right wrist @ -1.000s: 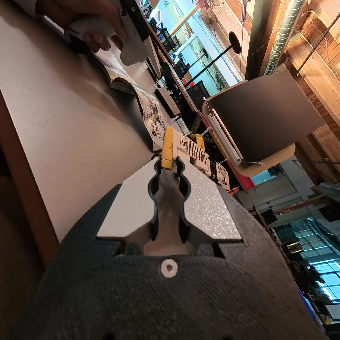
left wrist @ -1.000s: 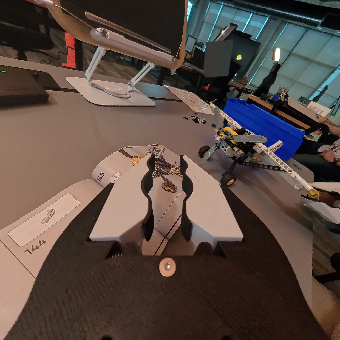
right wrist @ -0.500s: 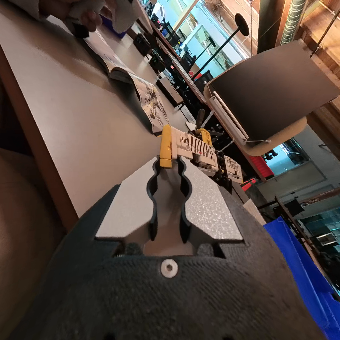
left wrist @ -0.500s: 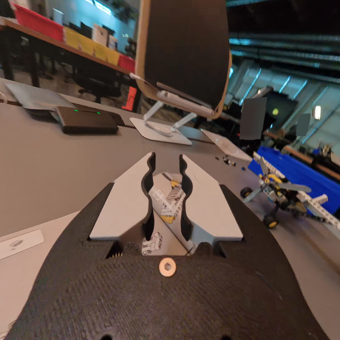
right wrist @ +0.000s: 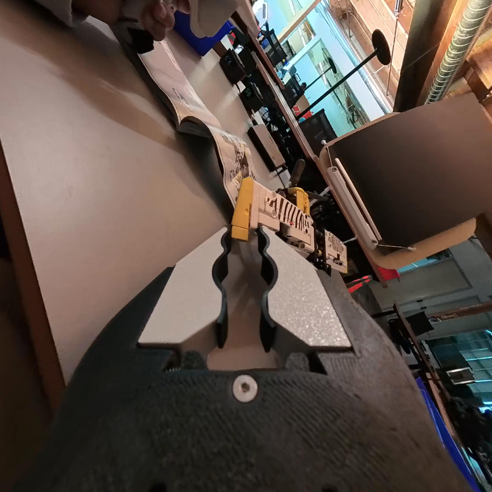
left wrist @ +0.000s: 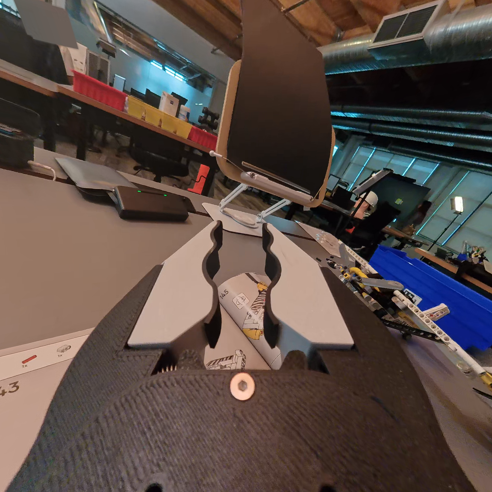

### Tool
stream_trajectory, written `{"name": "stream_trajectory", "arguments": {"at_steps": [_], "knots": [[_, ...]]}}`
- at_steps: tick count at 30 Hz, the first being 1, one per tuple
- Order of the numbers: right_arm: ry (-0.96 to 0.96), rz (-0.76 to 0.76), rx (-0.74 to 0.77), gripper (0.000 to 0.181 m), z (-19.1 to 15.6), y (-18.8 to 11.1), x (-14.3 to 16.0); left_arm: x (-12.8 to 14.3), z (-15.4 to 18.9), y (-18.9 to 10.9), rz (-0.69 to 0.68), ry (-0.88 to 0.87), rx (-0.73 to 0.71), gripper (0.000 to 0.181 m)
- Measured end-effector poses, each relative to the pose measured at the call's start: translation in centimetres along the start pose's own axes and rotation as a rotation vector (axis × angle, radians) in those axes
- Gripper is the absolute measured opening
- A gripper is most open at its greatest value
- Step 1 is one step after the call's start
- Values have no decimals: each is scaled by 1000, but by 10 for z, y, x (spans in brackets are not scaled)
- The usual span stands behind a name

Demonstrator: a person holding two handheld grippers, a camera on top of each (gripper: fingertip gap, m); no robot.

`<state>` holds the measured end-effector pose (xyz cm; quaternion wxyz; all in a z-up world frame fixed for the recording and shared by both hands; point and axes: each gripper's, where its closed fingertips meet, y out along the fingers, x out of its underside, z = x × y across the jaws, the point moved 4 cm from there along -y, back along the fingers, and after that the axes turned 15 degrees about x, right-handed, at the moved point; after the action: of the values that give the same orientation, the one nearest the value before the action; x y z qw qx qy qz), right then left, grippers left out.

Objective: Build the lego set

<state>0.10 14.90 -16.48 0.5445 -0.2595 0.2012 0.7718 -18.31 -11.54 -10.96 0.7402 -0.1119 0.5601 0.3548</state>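
Note:
A partly built lego plane (left wrist: 372, 288) with white beam wings, yellow parts and a grey propeller stands on the grey table to the right. My left gripper (left wrist: 241, 226) is open and empty, held low over the open instruction booklet (left wrist: 247, 300). My right gripper (right wrist: 242, 231) is shut on the yellow tip (right wrist: 243, 210) of the plane's striped white wing (right wrist: 282, 215), seen from the side. The booklet (right wrist: 186, 98) lies beyond the plane, and a hand (right wrist: 157, 13) holds the other gripper over it.
A dark tablet on a white stand (left wrist: 277, 111) is at the table's back. A black box (left wrist: 151, 203) lies to its left. A blue bin (left wrist: 431, 290) stands behind the plane. Small loose parts (left wrist: 331, 263) lie near the plane. The table's front edge (right wrist: 26, 253) is close. The tips of one gripper are about 30 cm away from the tips of the other.
My left gripper has swung left and tilted up over the booklet, so the plane has slid to the right edge. My right gripper keeps its grip on the wing tip.

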Motion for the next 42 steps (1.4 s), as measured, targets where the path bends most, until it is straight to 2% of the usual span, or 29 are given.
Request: {"name": "stream_trajectory", "arguments": {"at_steps": [4,7,9,10,13,17,22,25,27,29,31,35,42], "knots": [[-19,-29,-7,16,3,-8,9,3,1,2,-14,-4,17,26],[-141,-206,-8,7,11,-23,47,2,4,2,-15,12,30,24],[-174,-257,13,1,15,-36,64,3,5,3,-16,16,33,24],[-153,-264,23,5,18,-42,66,3,5,3,-19,16,35,24],[-38,-256,93,17,31,-51,64,5,5,5,-30,14,38,25],[99,-160,103,32,29,-42,42,7,4,7,-40,12,37,25],[83,-18,138,42,20,-19,6,7,3,6,-41,9,30,26],[-83,14,183,38,17,-5,-3,9,3,7,-48,5,35,26],[-187,35,189,28,14,0,-6,9,4,7,-49,8,36,26],[-279,47,198,10,10,2,-8,9,4,7,-50,8,38,26],[-333,51,206,9,8,1,-8,9,4,7,-51,5,41,26],[-289,33,222,9,16,-11,2,10,5,8,-55,-2,49,26],[-209,-59,255,10,42,-54,33,11,5,9,-59,-11,57,26]]}}
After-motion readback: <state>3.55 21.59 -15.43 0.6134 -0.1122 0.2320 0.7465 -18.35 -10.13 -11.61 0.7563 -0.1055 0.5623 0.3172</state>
